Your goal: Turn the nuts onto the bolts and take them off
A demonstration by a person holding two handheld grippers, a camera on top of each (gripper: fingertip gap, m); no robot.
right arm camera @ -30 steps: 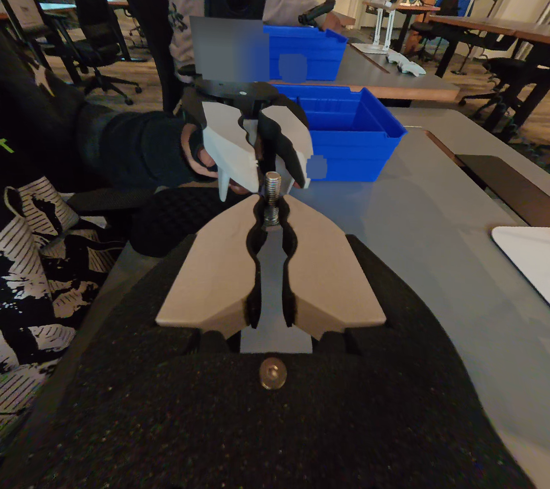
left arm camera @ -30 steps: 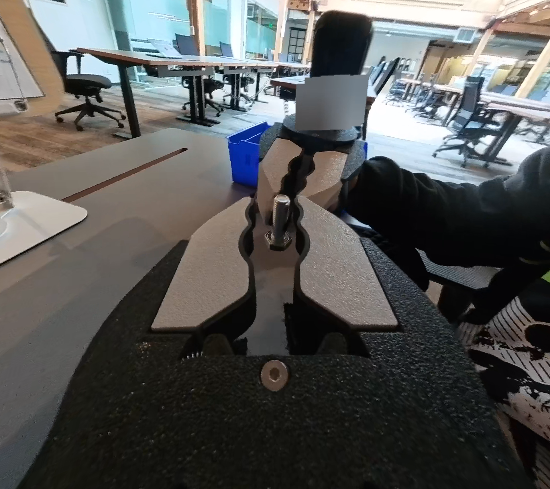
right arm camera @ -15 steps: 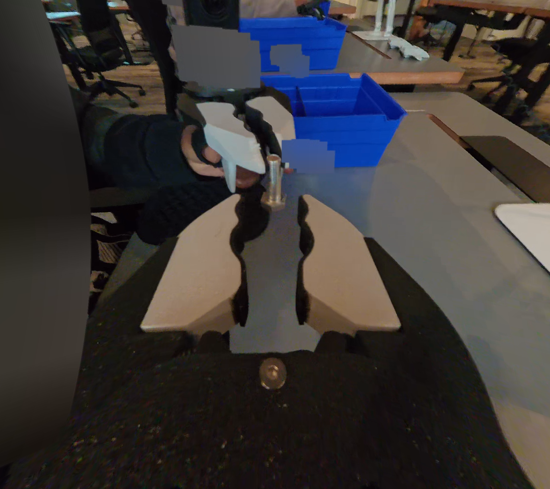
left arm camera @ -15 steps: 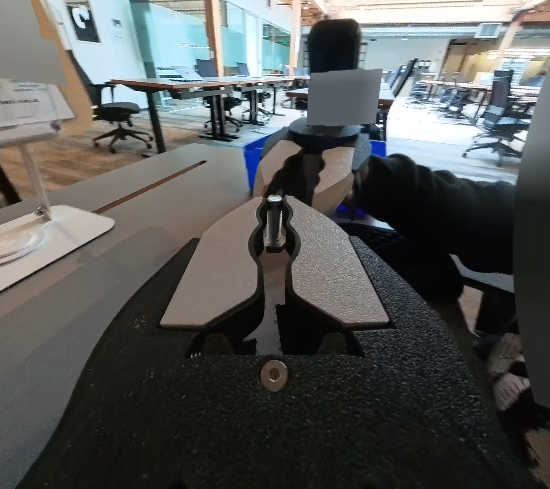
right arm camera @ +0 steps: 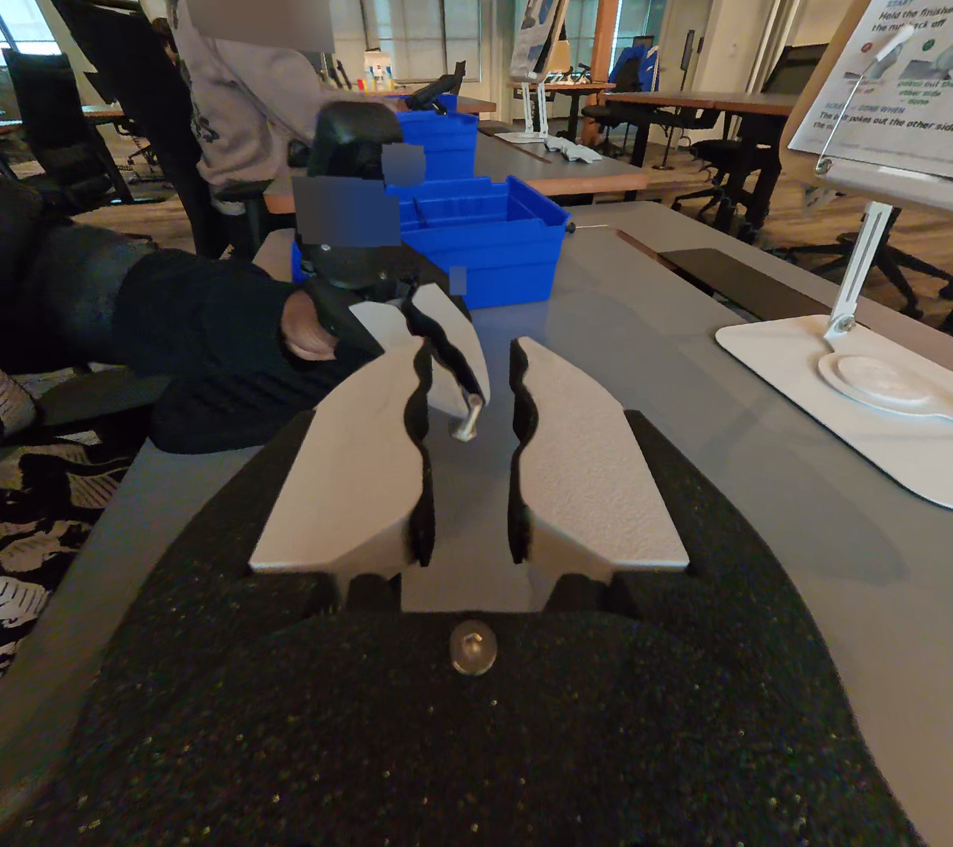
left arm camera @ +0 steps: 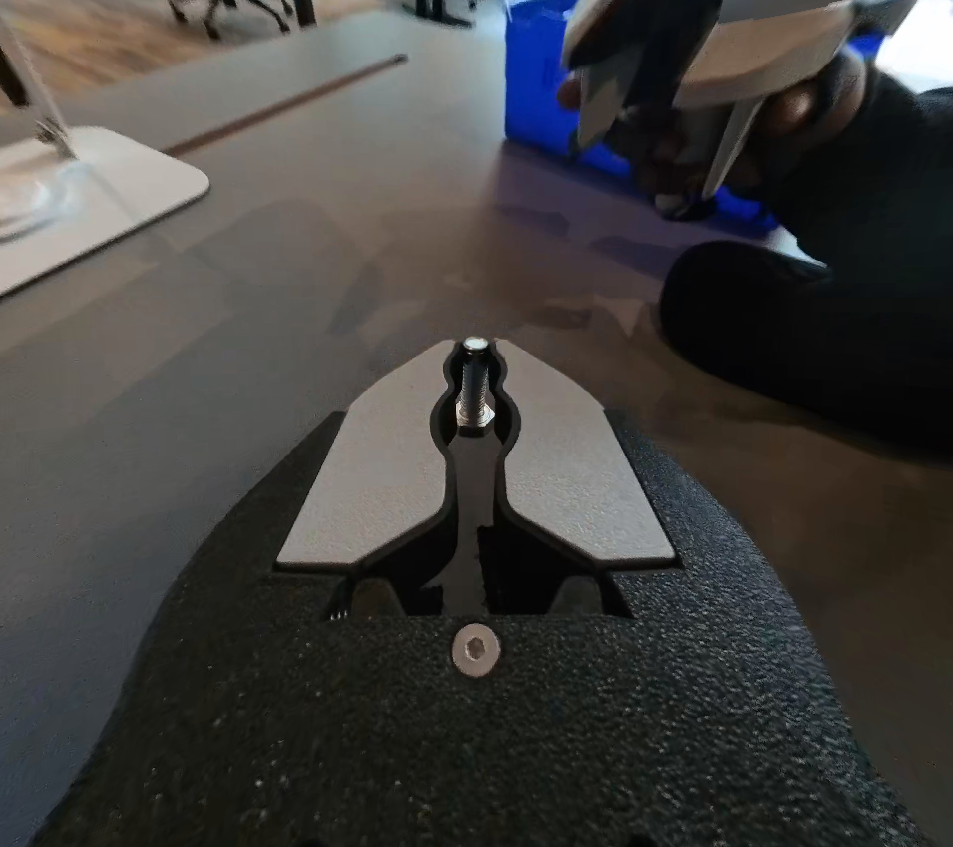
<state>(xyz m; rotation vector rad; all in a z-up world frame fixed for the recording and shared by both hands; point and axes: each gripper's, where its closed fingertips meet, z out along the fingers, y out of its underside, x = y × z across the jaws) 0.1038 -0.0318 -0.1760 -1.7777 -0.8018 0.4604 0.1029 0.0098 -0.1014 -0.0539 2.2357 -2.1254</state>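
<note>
Left tool closed around a bolt, threaded shank lying along the narrow slot between the grey fingers, one end of the bolt showing just past the fingertips. Nut threaded on the shank, sitting in a wider notch of the slot, nearer the camera than that end. In the right wrist view the same bolt poking down and out of the left tool, tilted, its lower end just above the grey surface. Right tool wide open, holding nothing, fingers spread either side of the bolt without touching it; bolt in the gap, closer to the left-hand finger. Right tool also seen in the left wrist view, raised above the surface beyond and to the right of the bolt, badly blurred, partly covered by a grey patch, a gloved hand behind it. Thread detail and how far the nut sits along the shank hard to make out from the right side; nut itself hidden there by the left tool's fingers. Blue bin on the surface beyond the bolt, a white stand base to its right carrying a printed card. Open office behind: desks, black chairs, wooden posts, large windows, a seated person in a grey top.
</note>
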